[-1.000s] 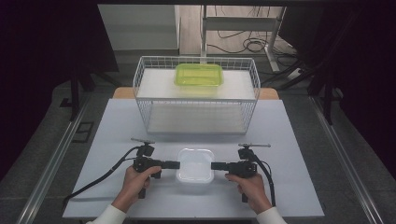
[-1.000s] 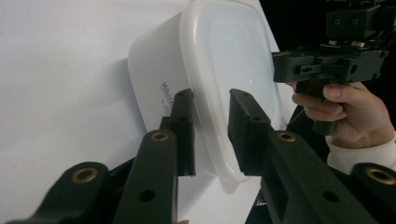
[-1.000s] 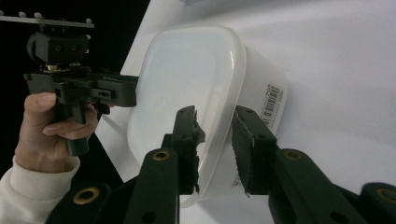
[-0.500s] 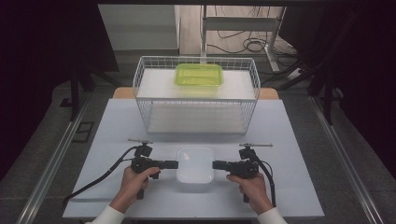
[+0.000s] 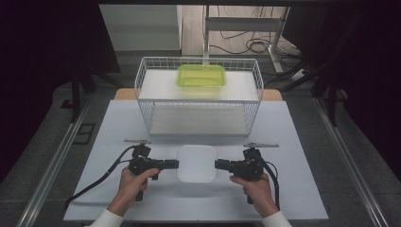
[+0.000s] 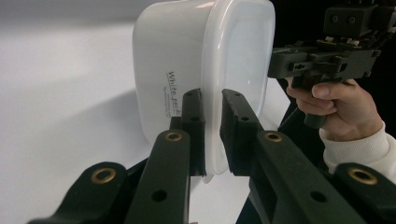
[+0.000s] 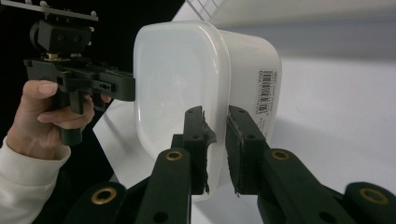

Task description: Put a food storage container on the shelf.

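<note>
Fingers of both grippers pinch opposite rims of the white container (image 5: 196, 163).

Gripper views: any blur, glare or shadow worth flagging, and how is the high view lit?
Left gripper view: near black claw arms soft, white lidded plastic container sharp, shadow on the white table. Right gripper view: soft sheen on its lid. High view: table evenly lit, surroundings dark.

Probably lab: floor cables (image 5: 246, 45), black curtains (image 5: 52, 52)
</note>
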`<state>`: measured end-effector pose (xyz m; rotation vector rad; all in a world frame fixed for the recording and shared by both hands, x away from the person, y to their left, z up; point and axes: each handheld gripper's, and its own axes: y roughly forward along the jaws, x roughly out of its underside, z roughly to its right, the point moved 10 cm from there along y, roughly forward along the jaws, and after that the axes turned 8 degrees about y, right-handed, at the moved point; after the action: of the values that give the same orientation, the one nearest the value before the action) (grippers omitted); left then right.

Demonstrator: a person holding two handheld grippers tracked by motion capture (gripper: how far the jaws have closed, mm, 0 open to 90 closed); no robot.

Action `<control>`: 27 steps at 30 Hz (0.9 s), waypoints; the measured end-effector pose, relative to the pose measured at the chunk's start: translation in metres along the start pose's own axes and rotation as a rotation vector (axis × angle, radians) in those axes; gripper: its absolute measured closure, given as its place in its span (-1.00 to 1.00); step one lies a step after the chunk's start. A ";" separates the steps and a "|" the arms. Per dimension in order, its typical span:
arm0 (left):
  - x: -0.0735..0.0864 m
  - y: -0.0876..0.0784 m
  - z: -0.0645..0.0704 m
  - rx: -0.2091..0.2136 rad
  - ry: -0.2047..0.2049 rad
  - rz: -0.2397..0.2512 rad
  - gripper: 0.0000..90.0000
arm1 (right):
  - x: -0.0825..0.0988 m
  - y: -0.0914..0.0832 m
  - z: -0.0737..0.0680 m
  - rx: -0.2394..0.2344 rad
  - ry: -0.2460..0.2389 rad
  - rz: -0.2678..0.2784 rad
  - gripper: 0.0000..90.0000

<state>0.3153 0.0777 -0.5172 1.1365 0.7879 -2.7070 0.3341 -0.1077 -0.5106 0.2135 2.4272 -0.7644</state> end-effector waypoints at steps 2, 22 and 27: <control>-0.003 -0.003 0.003 -0.001 0.011 0.010 0.78 | -0.003 -0.003 -0.004 -0.004 -0.023 0.016 0.74; -0.022 -0.021 0.030 -0.024 0.144 0.071 0.78 | -0.017 -0.020 -0.032 0.031 -0.181 0.078 0.72; -0.025 -0.023 0.033 -0.030 0.162 0.079 0.78 | -0.019 -0.023 -0.036 0.029 -0.201 0.087 0.72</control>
<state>0.3057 0.0784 -0.4707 1.3635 0.7834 -2.5553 0.3248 -0.1061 -0.4645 0.2397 2.2040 -0.7450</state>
